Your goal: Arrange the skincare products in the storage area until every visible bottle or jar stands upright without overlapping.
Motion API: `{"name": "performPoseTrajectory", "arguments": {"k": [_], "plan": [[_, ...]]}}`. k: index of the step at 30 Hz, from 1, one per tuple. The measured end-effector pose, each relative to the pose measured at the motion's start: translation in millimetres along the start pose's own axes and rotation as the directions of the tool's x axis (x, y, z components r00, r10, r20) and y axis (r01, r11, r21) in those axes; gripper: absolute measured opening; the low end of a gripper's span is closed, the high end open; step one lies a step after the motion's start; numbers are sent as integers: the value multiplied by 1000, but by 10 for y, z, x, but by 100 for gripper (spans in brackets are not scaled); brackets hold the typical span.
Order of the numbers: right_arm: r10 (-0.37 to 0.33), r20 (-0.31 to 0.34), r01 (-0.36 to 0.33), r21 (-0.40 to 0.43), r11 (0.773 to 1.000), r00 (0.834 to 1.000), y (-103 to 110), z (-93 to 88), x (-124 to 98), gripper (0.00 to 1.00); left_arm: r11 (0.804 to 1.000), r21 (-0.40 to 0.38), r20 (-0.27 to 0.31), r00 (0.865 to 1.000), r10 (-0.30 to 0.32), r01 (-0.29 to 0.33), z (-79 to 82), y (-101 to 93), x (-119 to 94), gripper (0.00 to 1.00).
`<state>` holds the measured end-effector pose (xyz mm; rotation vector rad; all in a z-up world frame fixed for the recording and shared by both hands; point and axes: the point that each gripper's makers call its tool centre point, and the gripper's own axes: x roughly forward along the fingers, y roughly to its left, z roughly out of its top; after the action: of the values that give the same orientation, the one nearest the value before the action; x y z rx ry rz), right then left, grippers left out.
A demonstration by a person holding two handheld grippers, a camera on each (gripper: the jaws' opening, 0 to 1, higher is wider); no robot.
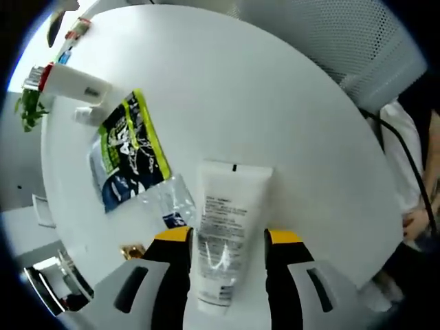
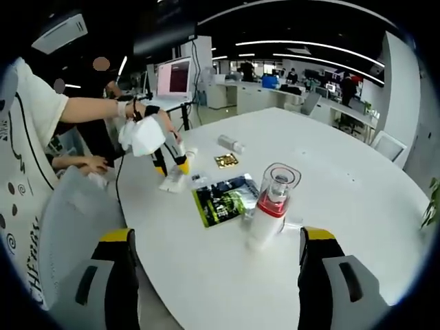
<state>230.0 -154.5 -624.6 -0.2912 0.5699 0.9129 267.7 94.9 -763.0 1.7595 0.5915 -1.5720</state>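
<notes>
The white tube (image 1: 221, 234) lies flat on the counter (image 1: 275, 103) between the left hand-held gripper (image 1: 227, 251) jaws, gripped or nearly. At the tube's eleven o'clock, the green sachet (image 1: 130, 148) lies flat. The bottle (image 2: 271, 206) stands upright ahead of the open right hand-held gripper (image 2: 216, 258). Little arranged, I'd judge.

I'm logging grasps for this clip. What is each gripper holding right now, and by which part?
The left gripper grips the white tube across its lower body, near the cap end. The right gripper is open and holds nothing.
</notes>
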Motion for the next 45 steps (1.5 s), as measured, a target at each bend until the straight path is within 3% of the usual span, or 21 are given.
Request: {"name": "performPoseTrajectory", "arguments": {"k": [15, 19, 23, 28, 35, 45], "plan": [[-10, -10, 10, 18, 1000, 1000, -63, -48, -18, 97, 994, 18, 37, 993, -112, 111, -16, -14, 48, 37], [-7, -18, 8, 19, 1000, 1000, -66, -68, -9, 97, 988, 26, 46, 987, -154, 153, -190, -52, 138, 35], [-6, -18, 7, 23, 1000, 1000, -63, -60, 1, 96, 988, 20, 64, 986, -152, 151, -195, -13, 146, 38], [1, -17, -1, 22, 1000, 1000, -36, -45, 32, 96, 987, 10, 88, 983, -160, 159, -186, -46, 137, 36], [15, -19, -14, 22, 1000, 1000, -5, -37, 58, 95, 985, 63, 21, 987, -161, 160, -32, -30, 109, 37], [25, -10, -25, 21, 999, 1000, 60, -23, 78, 94, 980, 110, -21, 986, -166, 167, 134, -76, 41, 34]]}}
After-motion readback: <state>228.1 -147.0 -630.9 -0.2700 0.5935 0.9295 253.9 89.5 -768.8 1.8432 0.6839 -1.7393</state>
